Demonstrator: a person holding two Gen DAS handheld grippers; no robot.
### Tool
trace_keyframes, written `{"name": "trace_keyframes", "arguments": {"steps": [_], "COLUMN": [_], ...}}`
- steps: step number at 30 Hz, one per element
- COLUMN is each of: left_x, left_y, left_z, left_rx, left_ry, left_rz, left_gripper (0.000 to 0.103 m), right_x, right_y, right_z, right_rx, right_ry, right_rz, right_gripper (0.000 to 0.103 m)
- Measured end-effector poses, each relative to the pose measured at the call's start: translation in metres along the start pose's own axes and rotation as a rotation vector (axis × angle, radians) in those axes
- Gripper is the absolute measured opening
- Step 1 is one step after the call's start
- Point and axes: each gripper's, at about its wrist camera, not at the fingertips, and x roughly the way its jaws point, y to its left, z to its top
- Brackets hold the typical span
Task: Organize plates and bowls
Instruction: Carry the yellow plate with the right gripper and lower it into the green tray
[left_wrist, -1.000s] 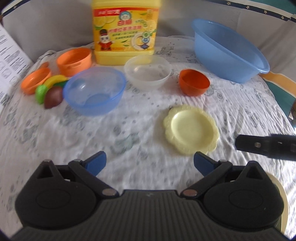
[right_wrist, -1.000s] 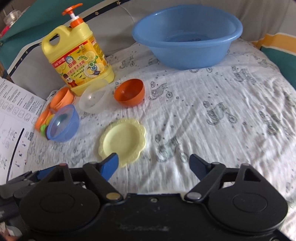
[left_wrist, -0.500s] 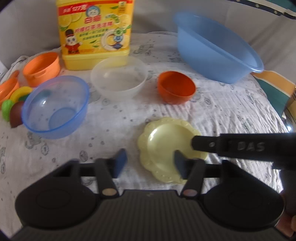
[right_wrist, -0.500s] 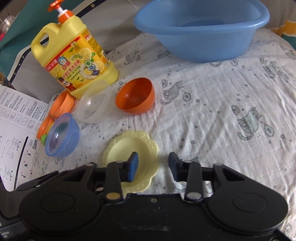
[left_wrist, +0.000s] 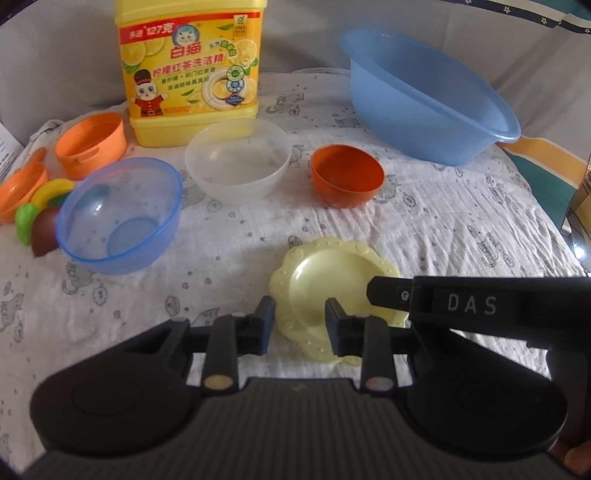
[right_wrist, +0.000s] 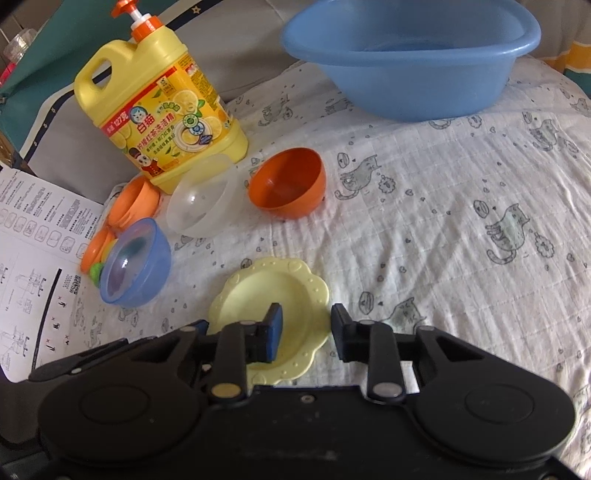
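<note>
A pale yellow scalloped plate (left_wrist: 325, 280) (right_wrist: 258, 295) lies flat on the cat-print cloth. My left gripper (left_wrist: 300, 325) hovers over its left rim, its jaws closing with a narrow gap and nothing pressed between the pads. My right gripper (right_wrist: 306, 332) hangs over the plate's right rim, jaws narrow and not touching it. The right tool's black side bar (left_wrist: 465, 304) crosses the plate's right edge. Behind stand a clear blue bowl (left_wrist: 122, 218) (right_wrist: 136, 266), a frosted clear bowl (left_wrist: 236, 162) (right_wrist: 201, 199) and an orange bowl (left_wrist: 347, 177) (right_wrist: 288, 188).
A large blue basin (left_wrist: 424, 107) (right_wrist: 406, 62) sits at the back right, with a yellow detergent bottle (left_wrist: 188, 70) at the back. An orange cup (left_wrist: 90, 144), an orange dish (left_wrist: 20, 188) and toy fruit (left_wrist: 37, 218) crowd the left. A printed sheet (right_wrist: 33, 258) lies beyond them.
Both grippers' jaws have drawn in from wide to a narrow gap. Both have moved in over the yellow plate, and the right tool has slid further into the left wrist view.
</note>
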Motion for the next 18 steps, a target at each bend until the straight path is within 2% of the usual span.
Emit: {"name": "trace_keyframes", "arguments": {"steps": [5, 18], "left_x": [-0.019, -0.084], "left_y": [0.000, -0.018], "left_z": [-0.005, -0.030], "left_rx": [-0.007, -0.001], "left_ry": [-0.005, -0.046], "left_rz": [0.013, -0.020], "left_gripper": [0.029, 0.029], "right_x": [-0.020, -0.093], "right_y": [0.008, 0.011], "right_z": [-0.005, -0.039], "right_rx": [-0.012, -0.045], "right_ry": [-0.015, -0.068], "right_rz": [0.016, 0.045], "right_gripper": [0.029, 0.029]}}
